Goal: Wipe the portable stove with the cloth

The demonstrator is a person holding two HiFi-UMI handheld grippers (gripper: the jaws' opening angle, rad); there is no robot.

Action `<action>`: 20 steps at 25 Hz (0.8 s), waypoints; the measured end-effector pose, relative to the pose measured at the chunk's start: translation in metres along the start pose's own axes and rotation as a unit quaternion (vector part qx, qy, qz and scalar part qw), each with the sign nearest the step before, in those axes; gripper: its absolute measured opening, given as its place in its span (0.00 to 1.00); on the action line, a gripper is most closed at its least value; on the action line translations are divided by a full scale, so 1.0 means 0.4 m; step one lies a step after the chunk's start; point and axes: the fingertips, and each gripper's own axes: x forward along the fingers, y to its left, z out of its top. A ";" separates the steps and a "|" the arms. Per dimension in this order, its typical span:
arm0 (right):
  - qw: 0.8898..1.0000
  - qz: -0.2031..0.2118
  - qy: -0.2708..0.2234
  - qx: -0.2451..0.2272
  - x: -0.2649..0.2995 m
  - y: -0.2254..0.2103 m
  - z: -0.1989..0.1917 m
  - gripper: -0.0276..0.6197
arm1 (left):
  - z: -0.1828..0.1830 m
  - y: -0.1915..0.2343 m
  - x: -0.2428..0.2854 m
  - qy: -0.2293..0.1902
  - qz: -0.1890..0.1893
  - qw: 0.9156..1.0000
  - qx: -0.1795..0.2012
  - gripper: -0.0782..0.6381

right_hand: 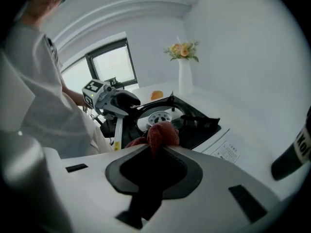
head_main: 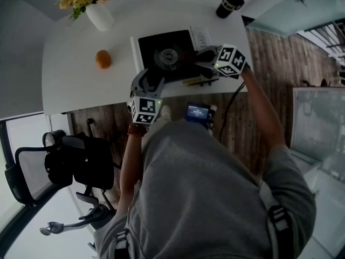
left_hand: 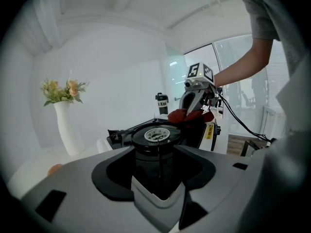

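On the white table (head_main: 75, 85) sits the black portable stove (head_main: 159, 45), its round burner (left_hand: 156, 135) facing up. Over the stove's near right edge the right gripper (right_hand: 156, 148) slants downward. Its jaws are clamped tight on a bunched red cloth (right_hand: 163, 134), which bulges out just past the tips, close above the stove top; whether it touches cannot be told. At the near left corner the left gripper (left_hand: 158, 147) has its jaws pressed together with nothing between them, aimed at the burner.
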 end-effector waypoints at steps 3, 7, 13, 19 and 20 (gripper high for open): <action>0.996 -0.070 -0.049 -0.022 -0.037 -0.002 0.036 0.14 | 0.000 -0.001 0.000 0.005 -0.005 1.000 -0.002 0.46; 0.980 -0.122 -0.159 0.014 -0.134 0.038 0.128 0.14 | 0.006 -0.006 -0.004 0.003 -0.034 0.999 -0.008 0.46; 0.991 -0.108 -0.069 -0.021 -0.052 0.198 0.129 0.14 | 0.029 0.016 -0.026 -0.047 -0.069 0.993 -0.087 0.46; 0.981 -0.173 0.049 -0.070 0.022 0.176 0.029 0.14 | 0.017 0.005 -0.041 -0.044 -0.108 0.991 -0.067 0.46; 0.981 -0.173 0.052 -0.073 0.027 0.176 0.028 0.14 | 0.013 0.006 -0.044 -0.041 -0.103 0.992 -0.067 0.46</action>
